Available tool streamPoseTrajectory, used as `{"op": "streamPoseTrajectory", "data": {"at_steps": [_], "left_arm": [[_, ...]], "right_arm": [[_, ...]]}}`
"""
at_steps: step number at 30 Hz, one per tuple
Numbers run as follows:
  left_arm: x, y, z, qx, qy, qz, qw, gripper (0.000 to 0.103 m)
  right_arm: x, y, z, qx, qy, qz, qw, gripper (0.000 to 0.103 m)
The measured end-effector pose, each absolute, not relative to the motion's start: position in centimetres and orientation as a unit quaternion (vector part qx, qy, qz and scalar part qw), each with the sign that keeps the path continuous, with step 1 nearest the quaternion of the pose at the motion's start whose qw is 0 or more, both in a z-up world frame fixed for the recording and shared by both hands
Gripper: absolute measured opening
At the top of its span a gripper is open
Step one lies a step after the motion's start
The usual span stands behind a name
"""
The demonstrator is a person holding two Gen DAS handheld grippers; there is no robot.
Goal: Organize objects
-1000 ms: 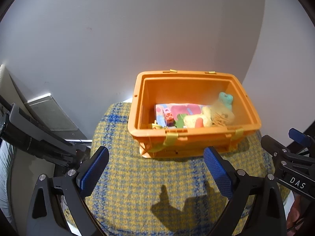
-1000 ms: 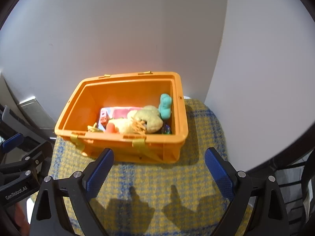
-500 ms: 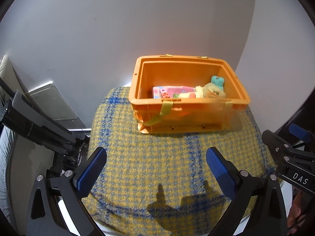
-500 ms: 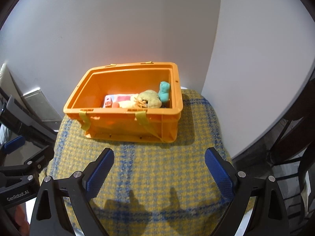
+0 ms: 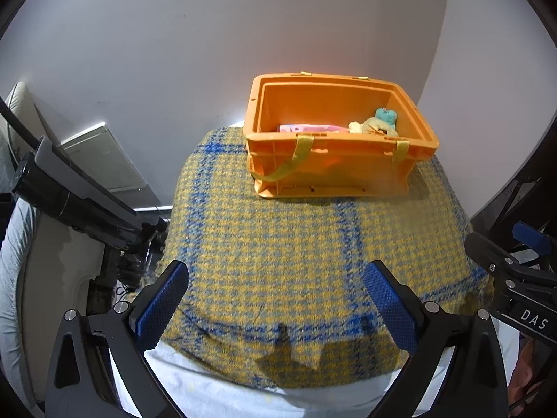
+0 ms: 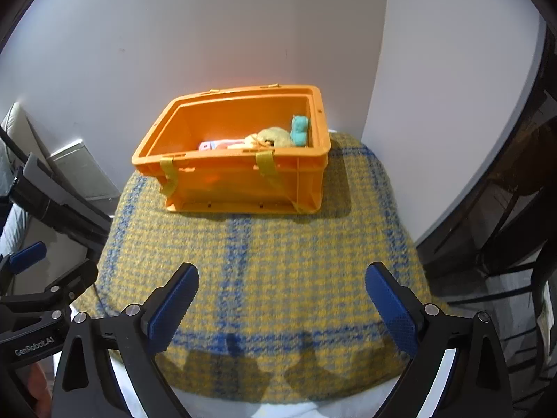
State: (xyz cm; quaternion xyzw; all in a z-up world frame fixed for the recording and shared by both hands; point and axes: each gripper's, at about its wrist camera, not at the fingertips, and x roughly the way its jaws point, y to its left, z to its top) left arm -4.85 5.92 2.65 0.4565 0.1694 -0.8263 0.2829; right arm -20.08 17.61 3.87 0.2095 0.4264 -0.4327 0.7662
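Left gripper: jaws spread wide, holding nothing, low in frame above the checked cloth. Right gripper: jaws spread equally wide, empty, touching nothing. The orange crate stands on the cloth, upper centre of frame, against the wall. Toys lie inside the crate.

Lit brightly from behind; cast sharp tong shadows onto the cloth near the bottom edge. Bent strongly at dark fisheye corners. Showed slight blur in right view.
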Motion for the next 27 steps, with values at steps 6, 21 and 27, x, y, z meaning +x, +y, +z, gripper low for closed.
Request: {"op": "streamPoseTrajectory", "data": {"at_steps": [6,21,27], "left_arm": [[-3.5,6.2,2.0,0.466,0.179,-0.819,0.283,0.103],[-1.3,7.7,0.9,0.480,0.197,-0.805,0.286,0.103],[-0.4,8.2,0.8,0.482,0.198,-0.799,0.299,0.103]], "right_arm": [[-20.6,19.2,3.7,0.213,0.434,-0.428,0.764,0.097],[-21.8,20.9,3.0,0.217,0.452,-0.425,0.754,0.097],[-22.2,21.4,2.6,0.220,0.458,-0.423,0.750,0.097]]}}
